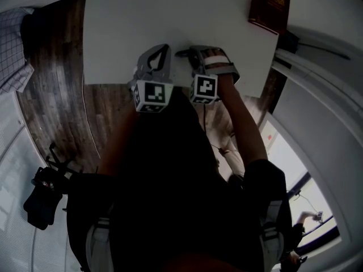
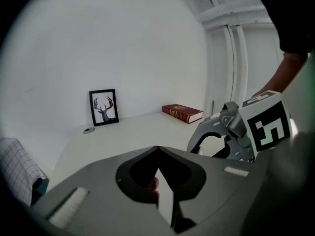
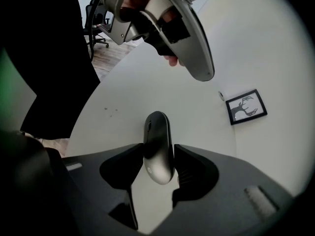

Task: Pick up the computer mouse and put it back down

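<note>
A dark computer mouse (image 3: 157,146) sits lengthwise between the jaws of my right gripper (image 3: 158,156), and both pads press on its sides. Whether it touches the white table (image 3: 123,97) I cannot tell. In the head view the right gripper (image 1: 195,54) points steeply down near the table's front edge, and the mouse (image 1: 182,54) shows as a dark sliver at its tip. My left gripper (image 2: 157,151) hovers just to the left, its tips together with nothing between them. The head view shows the left gripper (image 1: 156,61) beside the right one.
A red book (image 1: 270,4) lies at the table's far right corner. At the back wall stand a framed deer picture (image 2: 104,107) and a small round object (image 2: 88,130). Wooden floor (image 1: 51,84) and an office chair (image 3: 96,26) lie past the table's edge.
</note>
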`<state>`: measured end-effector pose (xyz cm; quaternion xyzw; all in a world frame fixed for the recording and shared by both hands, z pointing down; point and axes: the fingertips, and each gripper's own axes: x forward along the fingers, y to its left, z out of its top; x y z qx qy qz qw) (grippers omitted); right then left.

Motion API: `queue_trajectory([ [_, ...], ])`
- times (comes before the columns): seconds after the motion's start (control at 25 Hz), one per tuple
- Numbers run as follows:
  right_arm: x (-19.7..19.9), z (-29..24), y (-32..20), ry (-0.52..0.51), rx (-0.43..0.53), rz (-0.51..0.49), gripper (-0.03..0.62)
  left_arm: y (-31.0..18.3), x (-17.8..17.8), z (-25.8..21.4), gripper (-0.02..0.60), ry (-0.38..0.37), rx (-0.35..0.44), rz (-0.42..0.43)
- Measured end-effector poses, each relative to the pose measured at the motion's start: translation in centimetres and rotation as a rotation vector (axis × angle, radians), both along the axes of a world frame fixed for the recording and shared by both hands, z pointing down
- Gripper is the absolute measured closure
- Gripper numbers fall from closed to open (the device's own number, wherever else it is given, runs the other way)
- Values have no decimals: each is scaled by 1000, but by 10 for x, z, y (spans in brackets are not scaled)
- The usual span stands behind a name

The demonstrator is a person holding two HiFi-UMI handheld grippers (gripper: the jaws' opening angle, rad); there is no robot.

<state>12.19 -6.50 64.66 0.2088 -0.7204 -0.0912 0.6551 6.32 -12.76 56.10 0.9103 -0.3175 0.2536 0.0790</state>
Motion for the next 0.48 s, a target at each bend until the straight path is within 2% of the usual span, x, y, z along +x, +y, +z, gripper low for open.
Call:
queue_trajectory([
  [0.08,4,7,8,7,-66,21,374,-1,1,0,583,-1,2,6],
  [0.16,6,17,19,26,-186,27,327,-2,2,0,583,-1,4,8],
  [0.24,6,23,25,29,-243,16,315,-1,2,0,583,-2,3,6],
  [0.48,7,21,25,17,-189,31,321,-2,3,1,583,-2,9,11],
])
